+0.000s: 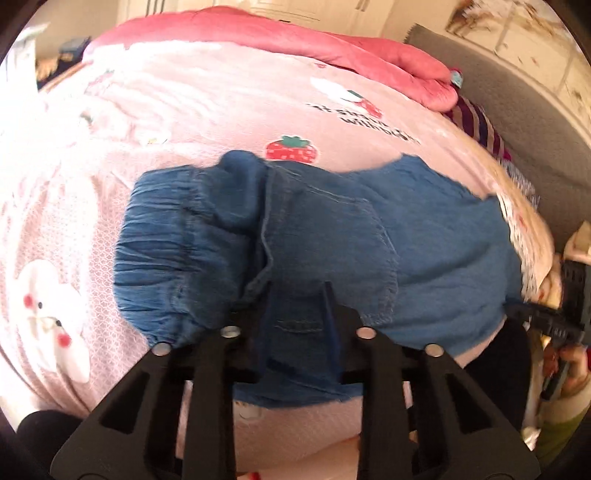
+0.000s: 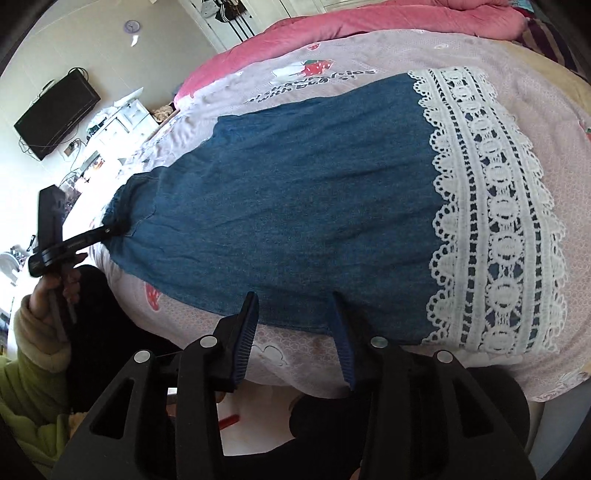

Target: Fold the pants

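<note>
Now, line by line, with the pants as my landmark.
Pants: blue denim pants [image 2: 295,206] lie spread flat on the pink strawberry-print bedsheet [image 2: 535,122], elastic waistband [image 1: 162,251] at one end, white lace hem [image 2: 491,206] at the other.
My left gripper [image 1: 295,317]: at the waistband end, fingers close together with a bunched fold of denim between them; I cannot tell whether the pads truly pinch it, as the near finger is hidden under cloth.
My right gripper [image 2: 295,332]: at the near long edge of the pants, close to the lace; fingers apart, tips over the denim edge, nothing clamped.
Beyond the pants: a rose-pink quilt [image 2: 332,33] is heaped along the far side of the sheet.
Past the waistband end: a dark television [image 2: 55,114] hangs on the wall.
</note>
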Demonstrator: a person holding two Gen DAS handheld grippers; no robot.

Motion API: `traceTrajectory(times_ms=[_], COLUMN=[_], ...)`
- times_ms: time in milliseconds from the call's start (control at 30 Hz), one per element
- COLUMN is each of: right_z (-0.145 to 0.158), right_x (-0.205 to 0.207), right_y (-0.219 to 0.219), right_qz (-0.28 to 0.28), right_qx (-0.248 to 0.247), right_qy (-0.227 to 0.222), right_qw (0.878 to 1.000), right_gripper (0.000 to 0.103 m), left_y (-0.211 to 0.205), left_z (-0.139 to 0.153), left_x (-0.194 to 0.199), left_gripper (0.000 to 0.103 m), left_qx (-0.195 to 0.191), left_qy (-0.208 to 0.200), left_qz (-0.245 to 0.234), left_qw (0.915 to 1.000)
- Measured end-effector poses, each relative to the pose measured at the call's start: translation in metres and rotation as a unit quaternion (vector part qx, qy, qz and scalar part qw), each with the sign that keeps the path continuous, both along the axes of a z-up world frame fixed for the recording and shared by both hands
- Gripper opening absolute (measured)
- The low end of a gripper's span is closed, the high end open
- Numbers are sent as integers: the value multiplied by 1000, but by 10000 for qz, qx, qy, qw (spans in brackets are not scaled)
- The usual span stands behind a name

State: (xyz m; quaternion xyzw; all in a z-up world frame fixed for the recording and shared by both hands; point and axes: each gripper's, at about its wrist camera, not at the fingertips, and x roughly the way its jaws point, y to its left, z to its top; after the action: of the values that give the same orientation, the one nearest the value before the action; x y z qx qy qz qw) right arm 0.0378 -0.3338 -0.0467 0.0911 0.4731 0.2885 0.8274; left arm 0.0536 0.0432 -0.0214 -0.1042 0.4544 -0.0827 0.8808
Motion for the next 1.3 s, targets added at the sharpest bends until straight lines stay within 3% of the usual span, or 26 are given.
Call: traceTrajectory(times_ms=[33, 67, 100, 167, 267, 367, 533, 633, 667, 700, 733, 867, 1000, 1100, 1167, 1200, 1300], right_z=[6, 15, 30, 49, 76, 87, 76, 59, 51, 41, 35, 31, 19, 18, 30, 41, 66], right_x=[-1, -2, 0, 9, 39, 76, 125, 155, 167, 172, 179, 195, 204, 207, 204, 200, 182], right_y=[0, 1, 3, 15, 54, 97, 159, 178, 182, 182, 186, 191, 207, 202, 185, 165, 116], right_qz=[37, 68, 133, 276, 594, 986, 1382, 1337, 1392, 1431, 1407, 1080, 1082, 986, 732, 580, 254], right_qx=[11, 103, 315, 364, -48, -319, -1342, -1681, -1678, -1663, -1657, -1557, -1772, -1639, -1396, -1057, -431], right_qy=[-68, -177, -345, -598, -1062, -1279, -1384, -1168, -949, -776, -623, -676, -773, -820, -887, -924, -1091], right_qw=[10000, 9998, 9988, 9972, 9926, 9864, 9715, 9697, 9713, 9725, 9741, 9795, 9751, 9781, 9835, 9884, 9928], right_gripper=[45, 47, 49, 54, 57, 57, 61, 61, 58, 22, 2, 2, 2, 7, 24, 37, 50], left_y=[0, -1, -6, -16, -42, -60, -83, -86, -85, -84, -81, -75, -74, -74, -73, -72, -71], left_z=[2, 4, 9, 19, 33, 31, 8, 0, -4, -6, -7, -7, -8, -9, -8, -8, 1], left_x=[-2, -3, -5, -12, -15, -15, -18, -17, -16, -14, -13, -12, -10, -11, -12, -11, -15], left_gripper=[17, 24, 42, 56, 60, 60, 60, 61, 61, 61, 61, 60, 61, 61, 61, 61, 71], left_qx=[-48, -48, -74, -15, 421, 563, 745, 843, 850, 822, 743, 534, 508, 506, 472, 456, 332], left_qy=[-31, -104, -232, -461, -796, -891, -688, -571, -502, -448, -411, -417, -407, -416, -425, -440, -669], left_qz=[-6, -51, -181, -380, -712, -1081, -1503, -1562, -1544, -1527, -1496, -1430, -1401, -1409, -1403, -1398, -1407], left_qw=[10000, 9999, 9995, 9982, 9934, 9885, 9834, 9825, 9831, 9838, 9851, 9874, 9880, 9879, 9881, 9881, 9872])
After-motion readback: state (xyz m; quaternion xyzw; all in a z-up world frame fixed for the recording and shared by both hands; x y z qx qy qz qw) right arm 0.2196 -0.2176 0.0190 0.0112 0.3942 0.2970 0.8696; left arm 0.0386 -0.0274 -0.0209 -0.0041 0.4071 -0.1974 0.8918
